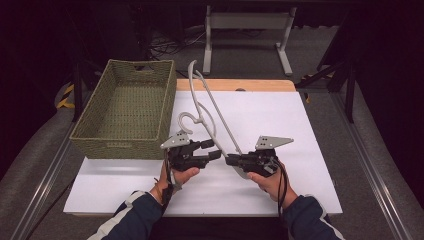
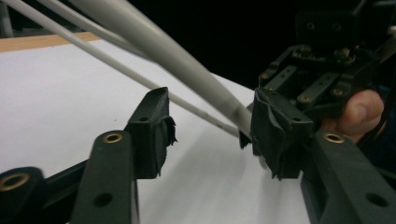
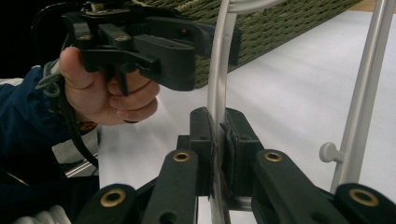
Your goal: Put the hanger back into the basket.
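Right gripper view: hanger [image 3: 217,88] clamped in right tool [image 3: 217,140].

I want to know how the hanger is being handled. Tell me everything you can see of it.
The hanger is pale grey, plastic by its look, with a curved hook, thin arms and a small peg near one end. It is lifted and tilted over the white table, beside the woven basket. The right tool is clamped on one end; the left tool is open around an arm.
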